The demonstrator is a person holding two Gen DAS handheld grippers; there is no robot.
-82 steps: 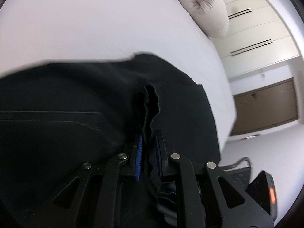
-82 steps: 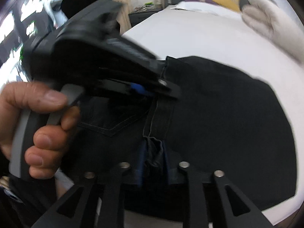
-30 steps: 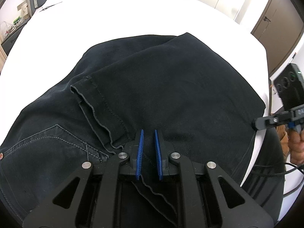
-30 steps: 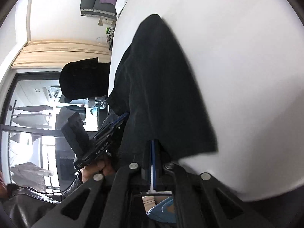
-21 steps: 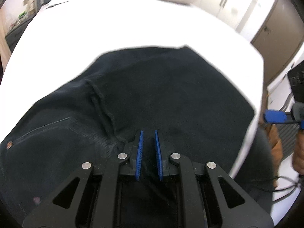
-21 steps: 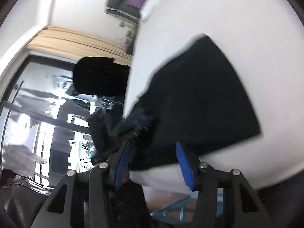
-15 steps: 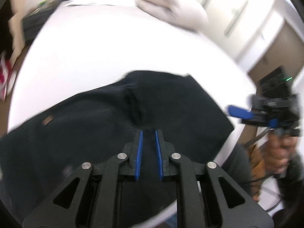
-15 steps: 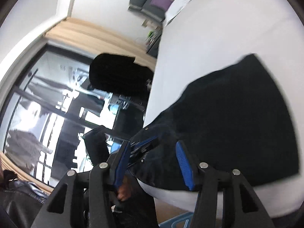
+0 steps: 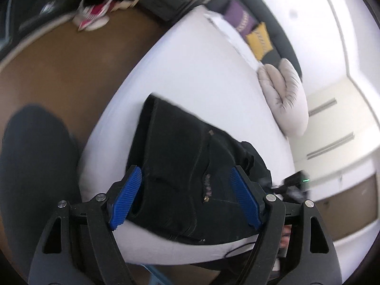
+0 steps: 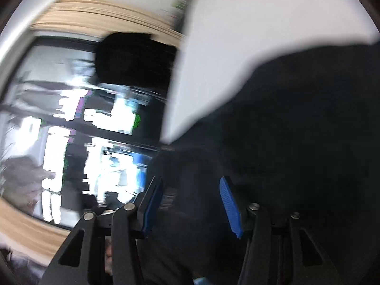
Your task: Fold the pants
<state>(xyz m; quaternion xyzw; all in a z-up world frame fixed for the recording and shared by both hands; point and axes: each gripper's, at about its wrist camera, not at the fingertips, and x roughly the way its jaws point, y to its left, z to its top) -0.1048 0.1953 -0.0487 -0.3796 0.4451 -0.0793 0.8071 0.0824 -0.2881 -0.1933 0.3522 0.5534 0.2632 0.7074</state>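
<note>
— Both grippers have let go of the black pants since a second ago, yes?

— Yes. Back then each pair of blue pads was pinched together on cloth at the near edge; now both stand apart, and the left wrist view has swung round to take in the brown floor (image 9: 59, 71) and the head of the bed.

— Start with the biggest thing.

— White bed (image 9: 190, 71), filling the middle of the left view. Folded black pants (image 9: 190, 166) lie on its near corner, close to the edge, with a line of rivets or buttons showing along one seam. Farther up the sheet rests a pale grey cushion (image 9: 285, 99), and beyond it a purple pillow (image 9: 239, 19) and a yellow pillow (image 9: 258, 40) against a dark headboard.

— And the left gripper (image 9: 186, 199)?

— Released, jaws widening. Its pads frame the near part of the pants in the picture, but neither pad presses on the cloth; the fabric looks to lie below and ahead of them.

— The right gripper (image 10: 192, 204)?

— Its view is badly blurred. Jaws are parted but narrowing. Dark cloth, the pants (image 10: 296, 130), fills the space between and beyond the pads; I see no pad squeezing it. White sheet shows above, bright windows to the left.

— Can the left camera see the right tool?

— Partly: a dark block with a green light at the right edge, just beside the pants.
</note>
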